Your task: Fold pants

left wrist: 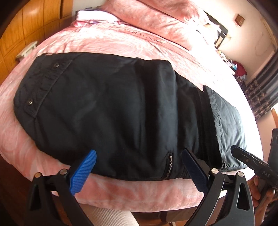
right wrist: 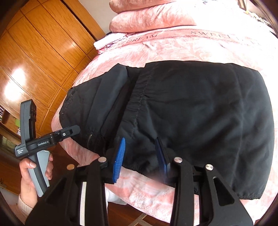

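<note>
Black pants (left wrist: 107,107) lay folded on near edge of pink bed (left wrist: 121,43). Left gripper (left wrist: 139,166) and right gripper (right wrist: 140,156) gaped open, empty. Fabric looked soft, slippery, light; best pinched at near hem.

Pink bed (left wrist: 121,43) (quilted cover), black folded pants (left wrist: 111,107) and pillows (left wrist: 156,15) on top.

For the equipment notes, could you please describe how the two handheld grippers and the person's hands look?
Both the left gripper and right gripper have black frames with silver rivets and ribbed blue pads. The left one's grey handle reads "GenRobot.AI". The hand is bare, with a cream knit cuff.
</note>
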{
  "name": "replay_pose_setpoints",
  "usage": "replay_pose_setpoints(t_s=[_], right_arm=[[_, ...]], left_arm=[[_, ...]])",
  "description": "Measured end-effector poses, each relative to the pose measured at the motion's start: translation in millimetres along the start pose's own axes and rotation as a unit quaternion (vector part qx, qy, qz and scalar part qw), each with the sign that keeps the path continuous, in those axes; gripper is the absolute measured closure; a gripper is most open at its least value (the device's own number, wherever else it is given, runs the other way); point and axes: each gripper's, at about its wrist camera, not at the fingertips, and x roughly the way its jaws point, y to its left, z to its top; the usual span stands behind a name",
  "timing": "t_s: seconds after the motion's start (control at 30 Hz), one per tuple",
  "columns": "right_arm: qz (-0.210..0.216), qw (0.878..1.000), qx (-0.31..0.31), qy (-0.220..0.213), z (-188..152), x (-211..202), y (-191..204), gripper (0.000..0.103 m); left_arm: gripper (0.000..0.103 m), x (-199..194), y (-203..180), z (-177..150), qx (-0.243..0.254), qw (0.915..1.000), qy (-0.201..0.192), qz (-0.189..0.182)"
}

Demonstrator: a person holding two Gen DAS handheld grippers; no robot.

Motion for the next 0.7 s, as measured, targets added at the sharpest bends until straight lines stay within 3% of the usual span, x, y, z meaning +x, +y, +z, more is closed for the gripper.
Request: replay_pose_setpoints(t_s=[0.07, 0.2, 0.43, 0.63, 0.7], right_arm=[[-0.013, 1.0, -0.006, 0.004, 4, 6, 4, 0.066], [-0.002, 1.0, 0.0, 0.019, 9, 21, 9, 0.066], [-0.011, 1.0, -0.001, 0.023, 8, 32, 10, 0.066], [-0.019, 0.999, -0.004, 0.029, 8, 37, 8, 0.068], [-0.025, 0.999, -0.01, 0.03, 7, 39, 9, 0.068]], left_arm=[[0.004, -10, 30, -2, -0.051, 0.9987, -0.004, 0.002], [0.004, -21, 82, -7, -0.116, 0.9922, -0.009, 0.044], [0.005, -7, 143, 0, -0.219, 0.9753, -0.009, -0.022], [0.005, 8, 157, 1, -0.256, 0.9643, -0.023, -0.065], [0.01, 8, 157, 1, -0.261, 0.9613, -0.032, -0.083]])
